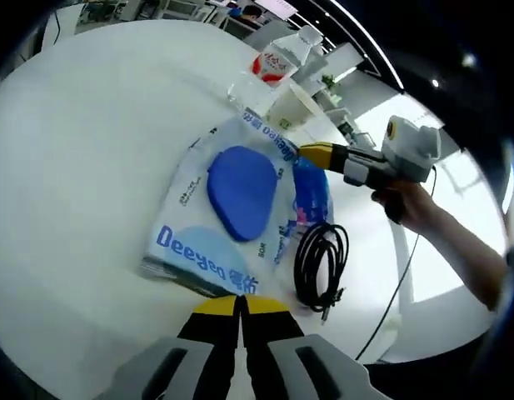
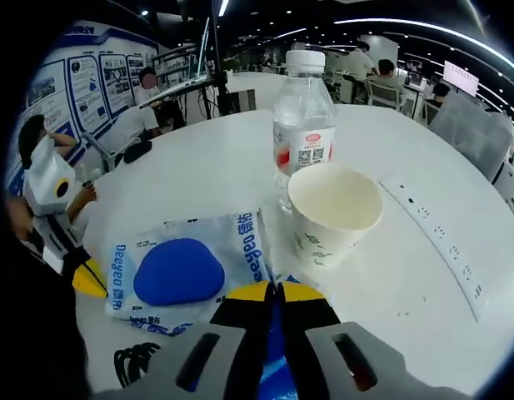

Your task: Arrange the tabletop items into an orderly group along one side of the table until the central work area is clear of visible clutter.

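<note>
A Deeyeo wipes pack (image 1: pixel 240 208) (image 2: pixel 186 271) with a blue oval lid lies flat on the white round table (image 1: pixel 90 167). My left gripper (image 1: pixel 238 302) is shut, its yellow tips at the pack's near edge; in the right gripper view it (image 2: pixel 88 279) touches the pack's left edge. Beside the pack sits a small blue packet (image 1: pixel 311 193) (image 2: pixel 275 354). My right gripper (image 2: pixel 273 290) (image 1: pixel 311 153) is shut above that packet, tips at its far end. A coiled black cable (image 1: pixel 321 262) (image 2: pixel 136 362) rests next to it. Beyond stand a paper cup (image 2: pixel 333 212) (image 1: pixel 291 107) and a water bottle (image 2: pixel 304 117) (image 1: pixel 281 57).
A white power strip (image 2: pixel 440 237) lies on the table to the right of the cup. A hand (image 1: pixel 415 208) holds the right gripper past the table's rim. People sit at desks in the background. Bare tabletop spreads left of the wipes pack.
</note>
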`<state>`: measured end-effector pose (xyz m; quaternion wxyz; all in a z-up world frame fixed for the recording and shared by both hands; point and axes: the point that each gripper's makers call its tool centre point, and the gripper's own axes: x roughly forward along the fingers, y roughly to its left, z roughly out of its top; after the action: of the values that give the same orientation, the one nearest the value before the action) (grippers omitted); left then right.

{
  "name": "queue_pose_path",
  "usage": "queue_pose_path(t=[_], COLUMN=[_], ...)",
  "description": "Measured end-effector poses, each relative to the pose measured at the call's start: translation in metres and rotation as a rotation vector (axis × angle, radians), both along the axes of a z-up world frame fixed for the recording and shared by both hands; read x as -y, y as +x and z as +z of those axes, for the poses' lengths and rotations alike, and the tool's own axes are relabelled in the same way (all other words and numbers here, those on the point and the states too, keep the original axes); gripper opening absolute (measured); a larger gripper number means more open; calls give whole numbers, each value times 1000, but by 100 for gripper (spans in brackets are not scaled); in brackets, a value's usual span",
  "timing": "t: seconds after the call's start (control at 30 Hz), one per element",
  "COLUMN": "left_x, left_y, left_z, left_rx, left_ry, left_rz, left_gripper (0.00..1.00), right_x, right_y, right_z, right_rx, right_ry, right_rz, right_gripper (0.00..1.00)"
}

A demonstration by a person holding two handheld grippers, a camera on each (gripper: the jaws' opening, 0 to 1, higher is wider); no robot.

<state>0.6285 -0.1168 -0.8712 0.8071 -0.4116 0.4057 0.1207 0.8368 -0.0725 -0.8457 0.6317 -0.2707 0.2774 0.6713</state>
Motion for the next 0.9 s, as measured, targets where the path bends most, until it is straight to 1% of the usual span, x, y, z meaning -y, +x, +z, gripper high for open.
queue_pose_path(t=[0.03,0.07,0.1,0.17,0.2,0.23,0.3,0.4,0.47,0.53,0.63,0.8,0.87,0.9], left_x=[0,0,-1,-2,0,2,4,4,4,3,2,2,3,3], left_y=[1,1,1,1,0,0,0,1,4,4,5,6,7,7], left_z=[1,1,2,3,3,3,1,-2,-4,-5,-5,-8,-8,-8], left_rx=[12,11,12,5,1,-3,-11,-13,-16,-23,-25,-40,-31,-32], left_ry=[14,17,31,44,41,30,18,18,9,7,3,11,4,6], left_rz=[-1,-4,-1,10,9,10,12,13,21,21,20,7,6,7], left_gripper=[0,0,2,8,13,16,18,18,15,13,11,6,0,0], right_x=[0,0,0,-1,-2,-2,-3,-3,-3,-4,-3,-2,-1,-1], right_y=[-2,-4,-6,-7,-7,-6,-6,-7,-7,-6,-5,-9,-8,-9], right_z=[-1,-1,-3,-2,-1,-2,-3,-5,-7,-7,-9,-8,-8,-8], right_rx=[-7,-11,-8,3,4,4,9,12,9,4,-5,-23,-23,-22], right_ry=[-4,-4,-8,-11,-11,-11,-11,-15,-18,-18,-21,-24,-27,-25], right_rz=[2,7,14,24,24,25,32,43,41,36,26,34,30,34], right_gripper=[10,12,14,14,14,14,14,15,14,10,1,0,0,0])
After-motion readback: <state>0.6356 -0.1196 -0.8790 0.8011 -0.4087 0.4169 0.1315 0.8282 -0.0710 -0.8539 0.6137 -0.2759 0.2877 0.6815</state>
